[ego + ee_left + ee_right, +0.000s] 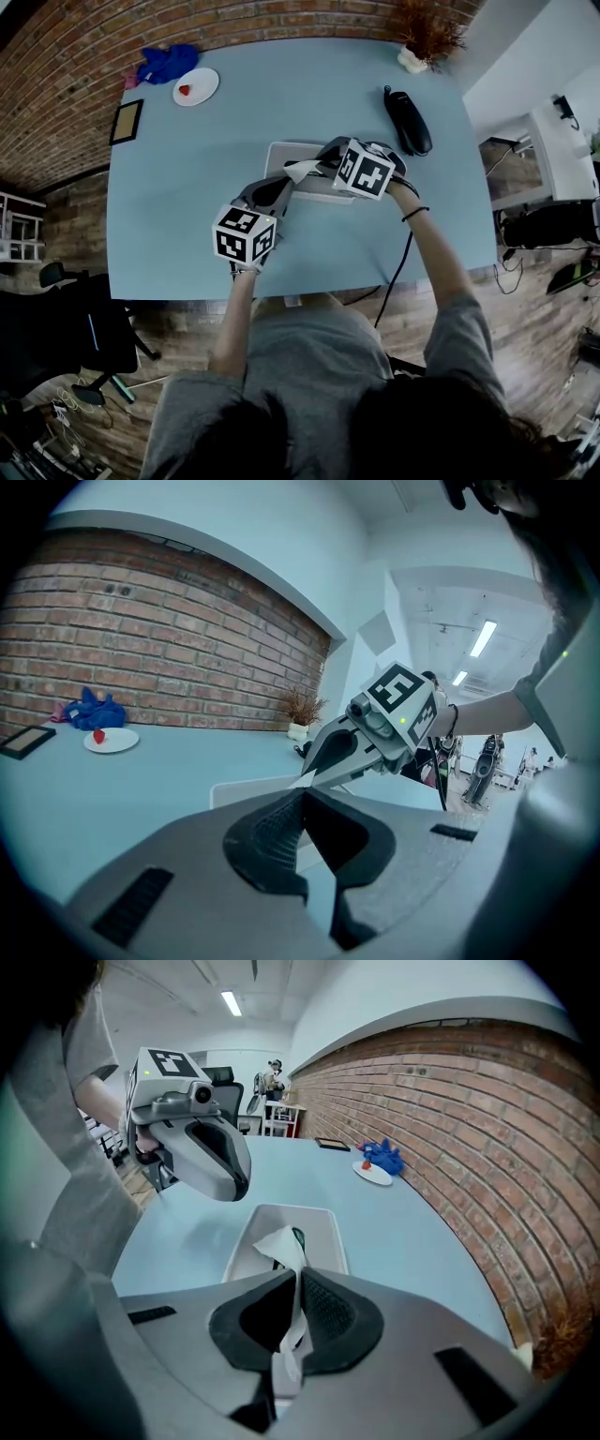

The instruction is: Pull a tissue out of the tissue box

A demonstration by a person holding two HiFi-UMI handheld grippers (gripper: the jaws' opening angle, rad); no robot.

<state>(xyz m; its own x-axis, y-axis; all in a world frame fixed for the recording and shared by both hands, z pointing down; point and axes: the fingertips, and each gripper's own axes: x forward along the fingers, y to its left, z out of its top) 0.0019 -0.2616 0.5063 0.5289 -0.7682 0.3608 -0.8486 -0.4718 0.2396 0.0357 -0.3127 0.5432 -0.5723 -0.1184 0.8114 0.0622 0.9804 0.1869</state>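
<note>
A pale tissue box [323,190] lies near the middle of the light blue table [178,216]. A white tissue [279,1244] stands up out of its slot. My right gripper [297,1274] is over the box and shut on that tissue, which runs down between its pads. In the head view the right gripper [315,170] comes in from the right. My left gripper [284,190] sits at the box's near left end. Its jaws meet at the tips, shut [302,794], with nothing seen between them. The box [246,789] shows just beyond them.
A black phone handset [408,120] lies at the right of the box, its cable [398,267] running off the front edge. A dried plant [427,37] stands at the far right corner. A white plate [196,86], blue cloth [167,64] and picture frame [126,121] lie far left.
</note>
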